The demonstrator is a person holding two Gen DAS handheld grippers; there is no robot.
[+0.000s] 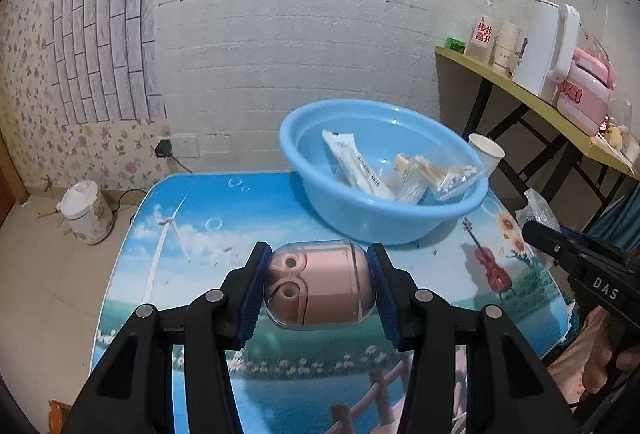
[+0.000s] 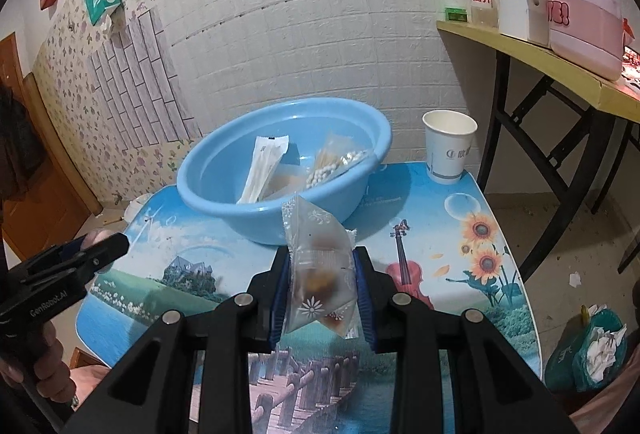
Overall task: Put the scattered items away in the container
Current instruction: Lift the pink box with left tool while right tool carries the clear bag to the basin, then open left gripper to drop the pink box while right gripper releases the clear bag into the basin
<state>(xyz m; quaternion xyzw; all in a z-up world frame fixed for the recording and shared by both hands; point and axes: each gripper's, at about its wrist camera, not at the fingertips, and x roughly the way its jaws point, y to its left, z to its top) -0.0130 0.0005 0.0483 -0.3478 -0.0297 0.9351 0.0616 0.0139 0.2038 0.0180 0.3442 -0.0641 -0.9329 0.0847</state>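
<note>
From the left wrist camera, the left gripper [image 1: 320,290] had its blue pads clamped on both ends of a pink capsule-shaped case [image 1: 318,284] under a clear cover, held off the table [image 1: 192,230] with its sky-and-windmill print. Beyond it sat the blue basin [image 1: 384,218], already holding a long white packet [image 1: 354,164] and a clear bag of cotton swabs [image 1: 448,176]. A paper cup [image 1: 486,150] stood just behind the basin's right rim. At the right edge the right gripper [image 1: 560,240] showed side-on, a hand [image 1: 600,354] around its grip.

Over to the right wrist camera: the right gripper [image 2: 322,290] pinched a clear snack pouch [image 2: 320,274], brownish pieces inside, standing upright between the pads, above the table and just short of the basin [image 2: 280,210]. The paper cup [image 2: 448,150] stood apart, right of the basin. The left gripper [image 2: 88,254] poked in at the left.
</note>
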